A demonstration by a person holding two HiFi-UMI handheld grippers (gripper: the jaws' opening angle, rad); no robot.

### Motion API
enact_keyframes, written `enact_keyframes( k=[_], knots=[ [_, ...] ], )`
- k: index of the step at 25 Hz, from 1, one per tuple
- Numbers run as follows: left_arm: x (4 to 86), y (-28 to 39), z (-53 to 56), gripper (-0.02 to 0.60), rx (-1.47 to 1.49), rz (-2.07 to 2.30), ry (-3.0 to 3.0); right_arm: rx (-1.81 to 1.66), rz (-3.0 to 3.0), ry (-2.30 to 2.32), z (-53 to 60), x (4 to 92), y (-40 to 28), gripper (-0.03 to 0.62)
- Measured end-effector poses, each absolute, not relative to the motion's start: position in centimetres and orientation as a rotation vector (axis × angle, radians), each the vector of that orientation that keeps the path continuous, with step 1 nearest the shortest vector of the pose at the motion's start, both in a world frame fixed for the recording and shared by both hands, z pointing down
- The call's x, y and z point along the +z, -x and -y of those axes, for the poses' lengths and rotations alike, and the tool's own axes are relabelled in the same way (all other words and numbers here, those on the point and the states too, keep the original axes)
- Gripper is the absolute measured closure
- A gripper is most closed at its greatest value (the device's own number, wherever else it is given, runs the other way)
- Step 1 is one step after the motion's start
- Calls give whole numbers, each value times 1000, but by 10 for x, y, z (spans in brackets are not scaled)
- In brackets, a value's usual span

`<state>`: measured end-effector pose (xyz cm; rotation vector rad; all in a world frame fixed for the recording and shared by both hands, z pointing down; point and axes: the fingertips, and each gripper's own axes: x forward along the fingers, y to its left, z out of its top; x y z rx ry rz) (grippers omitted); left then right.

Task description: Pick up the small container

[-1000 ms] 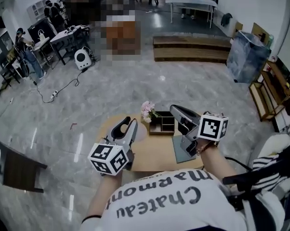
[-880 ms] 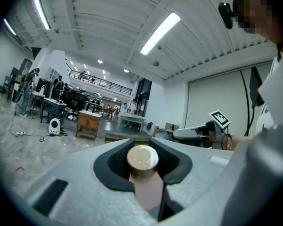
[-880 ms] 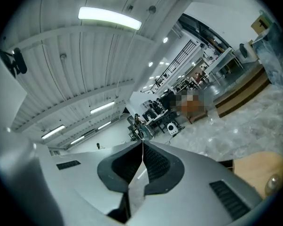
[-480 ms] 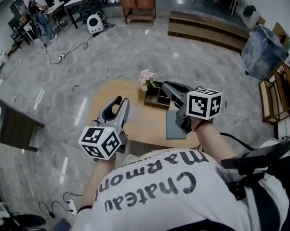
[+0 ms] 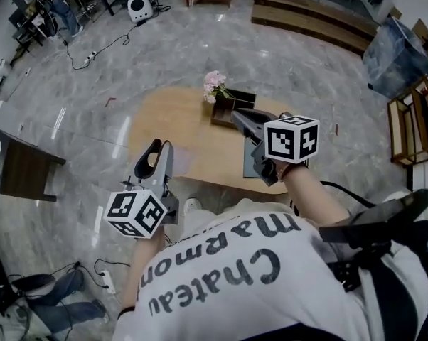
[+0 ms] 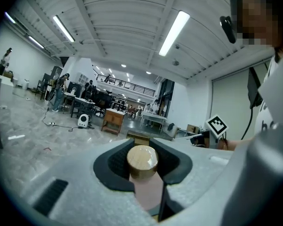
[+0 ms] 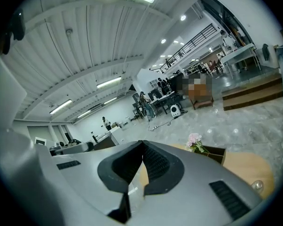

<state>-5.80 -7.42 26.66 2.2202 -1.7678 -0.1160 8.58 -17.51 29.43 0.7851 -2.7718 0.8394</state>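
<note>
The small container [image 6: 142, 161] has a pale wooden lid and a pinkish body. It sits upright between the dark pads of my left gripper [image 6: 142, 148], which is shut on it. In the head view my left gripper [image 5: 154, 155] hangs at the near left corner of the round wooden table [image 5: 180, 116], and the container is hidden there by the jaws. My right gripper [image 5: 239, 118] reaches over the table's right part, close to the dark box. In the right gripper view my right gripper [image 7: 142, 144] has its tips touching and holds nothing solid that I can make out.
A dark wooden box [image 5: 234, 102] with pink flowers [image 5: 214, 85] stands at the table's far side. A grey flat pad [image 5: 250, 165] lies under my right arm. A dark chair [image 5: 25, 170] stands at the left, cables [image 5: 100, 279] on the marble floor.
Both grippers have sunk and drawn back toward the person. The left one, still shut on the container, went from over the table to its near left corner. The head view now looks more steeply down.
</note>
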Motion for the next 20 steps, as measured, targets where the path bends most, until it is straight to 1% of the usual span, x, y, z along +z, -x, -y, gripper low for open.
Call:
enact_keyframes(
  k=[9,20],
  knots=[
    [283,51,68,476,-84,1742,-2174,799,2712,-753,170,312,-88,582],
    [289,51,64,476,-116,1737,-2166,806,2671,-785,169,324,-95,582]
  ],
)
